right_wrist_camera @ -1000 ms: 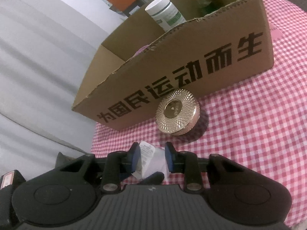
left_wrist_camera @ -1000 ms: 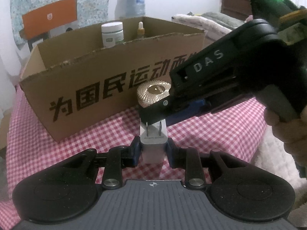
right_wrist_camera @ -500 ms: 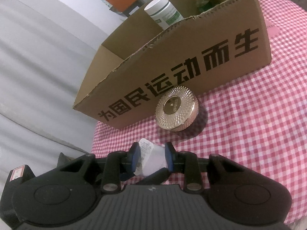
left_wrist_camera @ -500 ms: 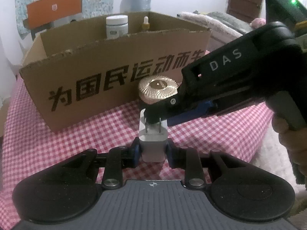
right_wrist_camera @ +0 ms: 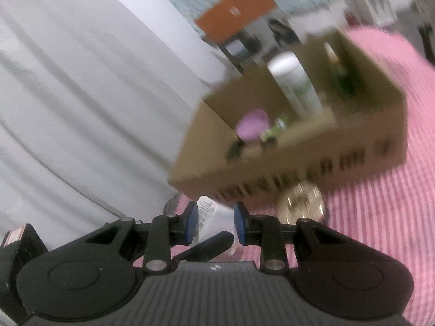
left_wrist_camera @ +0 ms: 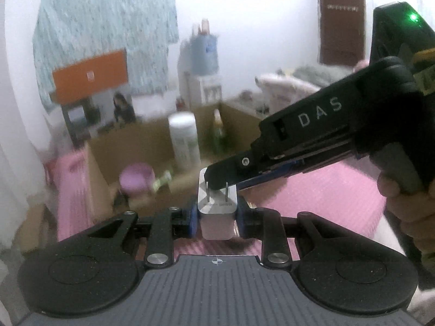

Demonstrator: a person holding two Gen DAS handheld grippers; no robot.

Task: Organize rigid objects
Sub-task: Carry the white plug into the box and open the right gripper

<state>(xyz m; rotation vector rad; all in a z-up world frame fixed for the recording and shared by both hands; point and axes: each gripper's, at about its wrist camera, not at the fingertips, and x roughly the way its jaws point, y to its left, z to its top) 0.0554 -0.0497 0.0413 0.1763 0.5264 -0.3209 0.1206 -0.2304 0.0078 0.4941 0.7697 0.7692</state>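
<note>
Nearest, the left gripper (left_wrist_camera: 216,218) clamps the white two-prong charger plug (left_wrist_camera: 217,206); the right gripper (left_wrist_camera: 217,180) pinches its prongs. At twelve o'clock, the brown cardboard box (right_wrist_camera: 312,146) holds bottles; the gold round jar (right_wrist_camera: 300,206) remains outside.

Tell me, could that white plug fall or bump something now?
Maybe. Both the left gripper and right gripper pinch the white charger together, so if they pull different ways it could slip out. Everything looks blurred, which suggests fast motion, so the charger might clip the cardboard box wall. The gold jar sits on the cloth right by the box and could get knocked.
</note>
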